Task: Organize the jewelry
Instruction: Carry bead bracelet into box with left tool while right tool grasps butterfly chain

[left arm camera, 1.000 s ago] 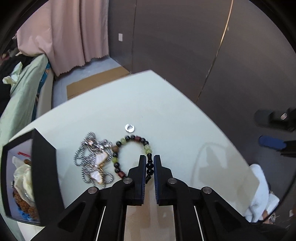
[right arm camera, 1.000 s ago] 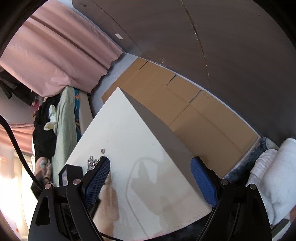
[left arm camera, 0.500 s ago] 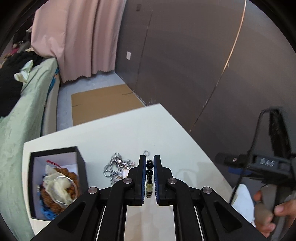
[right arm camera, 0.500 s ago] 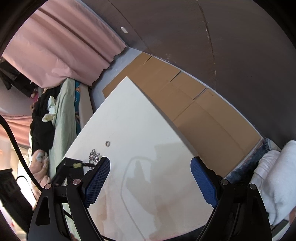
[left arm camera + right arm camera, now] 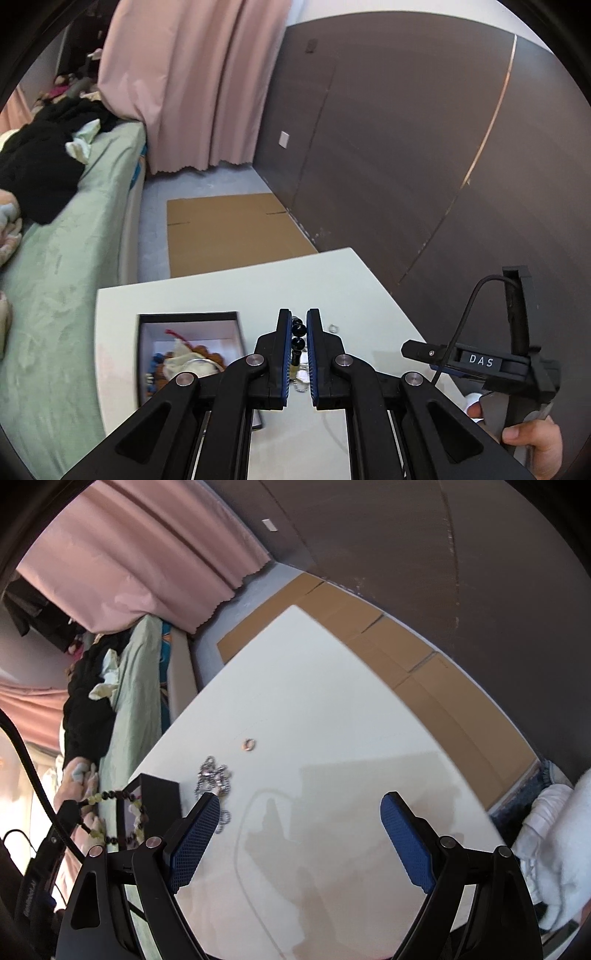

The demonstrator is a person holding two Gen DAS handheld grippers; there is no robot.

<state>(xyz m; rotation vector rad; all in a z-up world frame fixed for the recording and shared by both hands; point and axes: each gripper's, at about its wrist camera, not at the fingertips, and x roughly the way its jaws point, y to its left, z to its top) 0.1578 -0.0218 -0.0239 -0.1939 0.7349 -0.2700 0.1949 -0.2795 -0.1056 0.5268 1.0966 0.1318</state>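
My left gripper (image 5: pixel 298 325) is shut on a bracelet of black, red and pale green beads (image 5: pixel 298 338), lifted above the white table (image 5: pixel 351 288). In the right wrist view the bracelet (image 5: pixel 122 812) hangs in a loop over the black box (image 5: pixel 159 794). That open black box (image 5: pixel 188 347) holds other jewelry and sits left of my left gripper. A silver ball-chain necklace (image 5: pixel 212 775) and a small ring (image 5: pixel 249 744) lie on the table. My right gripper (image 5: pixel 299 812) is open and empty above the table.
A bed with green sheets and dark clothes (image 5: pixel 55 221) stands left of the table. Flat cardboard (image 5: pixel 229 229) lies on the floor beyond it, by a dark wall. White cloth (image 5: pixel 554 834) lies at the right.
My left gripper closed on the bead bracelet, lifted it off the table and carried it toward the black box. The right gripper stayed open, shifting slightly.
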